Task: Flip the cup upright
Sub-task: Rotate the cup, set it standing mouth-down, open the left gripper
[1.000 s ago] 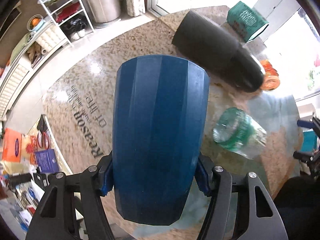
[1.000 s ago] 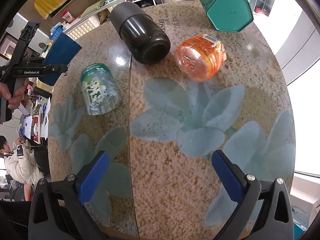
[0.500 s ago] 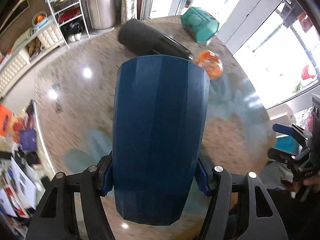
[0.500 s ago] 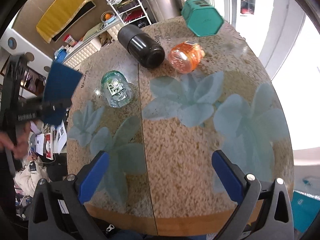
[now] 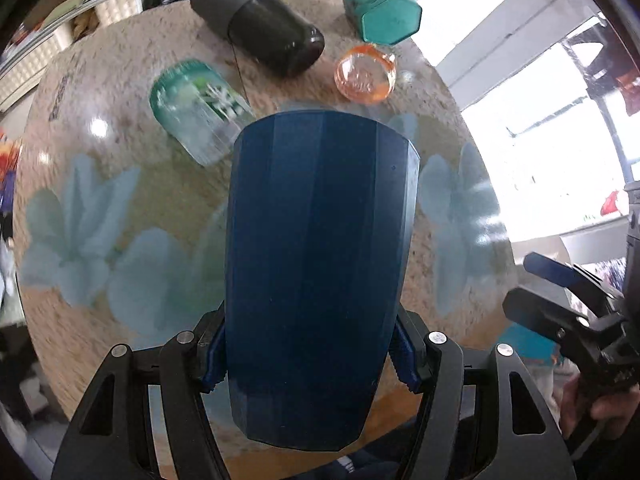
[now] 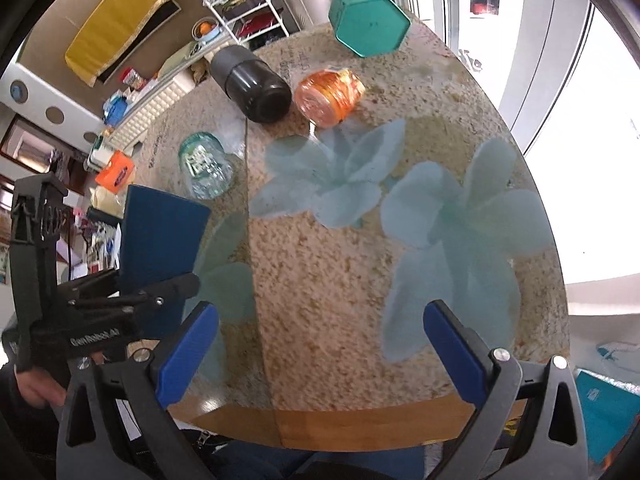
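Gripping the dark blue faceted plastic cup [image 5: 320, 280] between its pads, the left gripper [image 5: 312, 356] holds it above the round stone table [image 5: 120, 208]; the right gripper [image 6: 320, 356] hangs wide apart, holding nothing.

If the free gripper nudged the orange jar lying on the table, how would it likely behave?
The orange jar lies on its side with a round body, so it would probably roll. It looks like thin clear plastic, so likely light and easily shoved. The black bottle sits close beside it and might stop a roll that way.

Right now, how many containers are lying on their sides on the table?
4: black cup at the far side, orange cup beside it, teal hexagonal box at the far edge, clear green-printed cup nearer left. None looks hidden.
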`<state>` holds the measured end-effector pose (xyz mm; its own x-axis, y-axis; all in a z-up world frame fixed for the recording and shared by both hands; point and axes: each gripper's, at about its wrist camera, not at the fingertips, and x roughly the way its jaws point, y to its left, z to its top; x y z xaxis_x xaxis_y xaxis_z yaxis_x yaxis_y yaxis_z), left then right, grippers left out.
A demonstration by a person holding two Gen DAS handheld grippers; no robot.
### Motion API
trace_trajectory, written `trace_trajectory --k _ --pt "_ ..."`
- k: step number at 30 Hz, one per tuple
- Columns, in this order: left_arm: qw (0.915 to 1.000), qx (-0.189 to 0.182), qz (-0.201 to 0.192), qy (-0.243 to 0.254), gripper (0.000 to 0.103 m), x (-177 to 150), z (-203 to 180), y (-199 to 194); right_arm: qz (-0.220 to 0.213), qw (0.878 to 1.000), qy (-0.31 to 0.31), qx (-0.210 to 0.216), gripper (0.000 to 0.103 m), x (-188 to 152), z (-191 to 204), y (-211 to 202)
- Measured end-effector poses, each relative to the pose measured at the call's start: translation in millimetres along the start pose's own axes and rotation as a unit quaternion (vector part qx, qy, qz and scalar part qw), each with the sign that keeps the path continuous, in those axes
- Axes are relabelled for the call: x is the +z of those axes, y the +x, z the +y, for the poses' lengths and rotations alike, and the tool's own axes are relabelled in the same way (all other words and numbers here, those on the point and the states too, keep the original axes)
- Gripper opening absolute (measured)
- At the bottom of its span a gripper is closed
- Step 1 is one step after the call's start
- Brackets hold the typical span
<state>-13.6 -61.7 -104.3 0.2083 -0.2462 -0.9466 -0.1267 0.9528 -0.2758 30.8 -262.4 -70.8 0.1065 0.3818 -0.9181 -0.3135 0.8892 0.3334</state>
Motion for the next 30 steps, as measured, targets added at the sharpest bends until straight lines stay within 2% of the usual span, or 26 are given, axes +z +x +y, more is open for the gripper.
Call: trace_trajectory --k 11,20,24,28,30 --pt "0.9982 0.024 0.029 -0.046 0.069 -8.3 -35.0 51.8 0.055 0.998 -0.024 0.013 0.103 -2.7 -40.2 23.8" --pt "0.9956 0.062 0.041 -0.057 0.069 -3.5 -41.7 83.7 0.069 0.997 -0.031 0.019 0.103 1.8 -55.5 30.4" --pt "0.9947 0.083 0.044 -0.040 0.070 -0.3 -51.0 95.0 0.074 0.997 -0.024 0.021 0.103 4.5 -64.2 32.0" --pt "0.9936 0.091 0.057 -0.033 0.077 3.5 -57.7 105.8 0.075 0.997 -0.018 0.029 0.103 6.7 -70.3 30.7" --pt "0.9932 0.098 0.053 -0.033 0.083 5.8 -64.2 111.6 0.074 0.997 -0.019 0.032 0.103 7.1 -70.6 28.4"
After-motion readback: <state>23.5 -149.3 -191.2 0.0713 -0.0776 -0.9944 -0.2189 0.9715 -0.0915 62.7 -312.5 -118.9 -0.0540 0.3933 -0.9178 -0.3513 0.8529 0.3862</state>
